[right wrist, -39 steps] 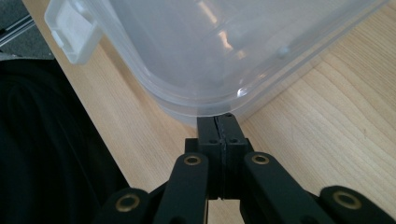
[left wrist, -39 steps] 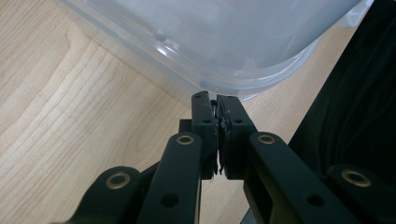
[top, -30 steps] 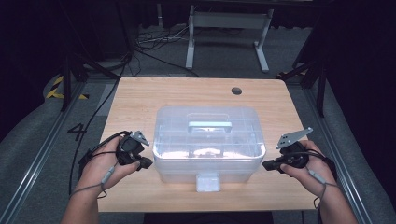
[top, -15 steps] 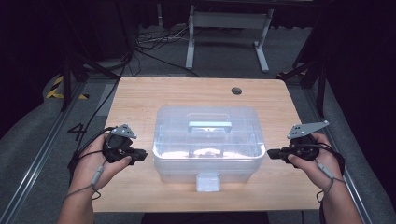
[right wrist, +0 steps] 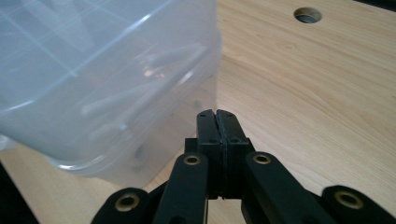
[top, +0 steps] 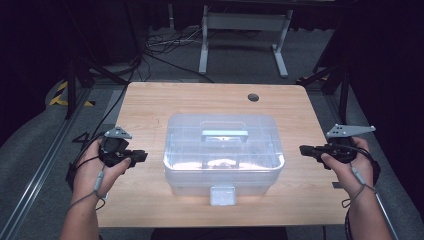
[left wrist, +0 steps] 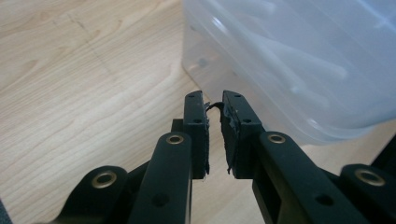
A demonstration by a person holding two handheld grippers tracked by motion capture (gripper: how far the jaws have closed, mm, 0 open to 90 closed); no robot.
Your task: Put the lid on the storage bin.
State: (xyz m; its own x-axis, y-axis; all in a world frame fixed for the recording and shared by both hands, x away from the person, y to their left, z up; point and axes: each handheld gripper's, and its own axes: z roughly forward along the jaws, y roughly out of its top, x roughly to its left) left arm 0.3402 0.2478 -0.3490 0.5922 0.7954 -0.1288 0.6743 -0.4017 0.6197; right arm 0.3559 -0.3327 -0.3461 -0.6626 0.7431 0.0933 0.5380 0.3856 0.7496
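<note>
The clear plastic box (top: 223, 152) sits in the middle of the wooden table (top: 165, 97), lid on, with a pale handle (top: 224, 134) across the top and a latch (top: 222, 195) on the side facing the person. The left gripper (top: 141, 156) is held just off the box's left end, jaws pointing toward it; a strip of bare wood separates the tips from the wall. In the left gripper view (left wrist: 214, 133) the jaws stand slightly apart, a narrow slit between the pads with nothing held, and the box's lower corner (left wrist: 299, 70) rises just ahead and to their right.

The right gripper (top: 303, 149) is level with the box's right end, also aimed inward, with a wider gap of bare wood before the wall. In the right gripper view (right wrist: 217, 140) its jaws are pressed together, empty, and the box's rounded corner (right wrist: 107, 88) fills the space ahead and to their left.

Beyond each gripper the table edge is close on the outer side, behind the hands. Past the right gripper, far across the wood, there is a round cable hole (right wrist: 307, 15). Through the cloudy walls I can make out pale, long shapes lying inside, but not what they are.
</note>
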